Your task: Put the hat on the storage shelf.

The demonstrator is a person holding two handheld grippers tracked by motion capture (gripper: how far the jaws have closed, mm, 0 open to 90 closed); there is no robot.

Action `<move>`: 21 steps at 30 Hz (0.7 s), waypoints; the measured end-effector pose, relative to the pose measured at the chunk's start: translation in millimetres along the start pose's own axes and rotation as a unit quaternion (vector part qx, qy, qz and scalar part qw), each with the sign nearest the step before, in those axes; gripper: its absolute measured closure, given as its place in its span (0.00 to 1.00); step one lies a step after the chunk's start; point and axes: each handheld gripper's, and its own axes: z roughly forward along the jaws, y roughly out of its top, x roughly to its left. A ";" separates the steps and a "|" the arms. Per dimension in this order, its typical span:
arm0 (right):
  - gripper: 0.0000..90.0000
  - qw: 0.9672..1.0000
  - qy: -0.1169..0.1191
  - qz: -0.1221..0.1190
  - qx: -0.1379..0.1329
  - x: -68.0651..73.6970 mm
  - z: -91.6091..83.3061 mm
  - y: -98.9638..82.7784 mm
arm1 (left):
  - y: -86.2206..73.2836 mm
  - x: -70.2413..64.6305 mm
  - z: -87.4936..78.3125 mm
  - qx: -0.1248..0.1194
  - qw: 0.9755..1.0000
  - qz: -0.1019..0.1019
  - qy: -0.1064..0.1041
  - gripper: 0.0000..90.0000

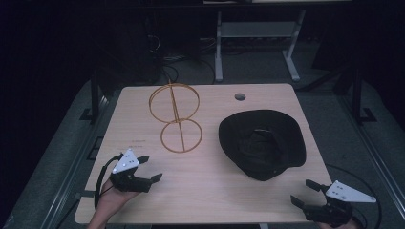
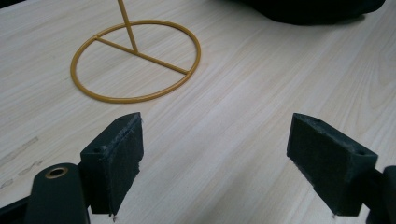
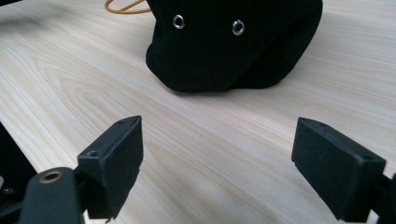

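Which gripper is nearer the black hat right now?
Right. The right gripper sits at the table's near right corner, just below and right of the black hat, jaws open toward it. The left gripper is off to the hat's left, facing the gold wire stand.

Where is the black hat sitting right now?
In the high view the hat lies on the right half of the table, right of the gold wire stand and ahead of the open right gripper.
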 end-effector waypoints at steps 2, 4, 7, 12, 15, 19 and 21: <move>0.18 1.000 0.000 0.003 -0.002 -1.7 -1.0 -1.4 | 1.3 -1.4 1.9 0.002 1.000 0.005 -0.001 0.20; 0.17 1.000 0.000 0.005 -0.005 -2.5 -2.3 -2.1 | 3.2 -3.3 2.7 0.003 1.000 0.009 -0.006 0.20; 0.17 1.000 -0.004 0.006 -0.006 -1.8 -4.8 -2.2 | 7.1 -6.0 4.2 -0.001 1.000 0.012 -0.014 0.20; 0.17 1.000 -0.010 0.008 -0.010 -0.6 -7.9 -3.1 | 17.6 -11.8 5.8 -0.006 0.999 0.019 -0.029 0.20; 0.17 1.000 -0.013 0.010 -0.012 0.1 -9.1 -2.6 | 22.8 -16.4 7.6 -0.009 0.999 0.025 -0.037 0.20; 0.17 1.000 -0.013 0.008 -0.013 0.9 -9.7 -2.0 | 34.4 -25.0 13.3 -0.005 0.998 0.041 -0.053 0.20; 0.17 1.000 -0.013 0.010 -0.011 1.7 -9.9 -2.4 | 44.9 -32.8 18.8 -0.005 0.996 0.057 -0.067 0.20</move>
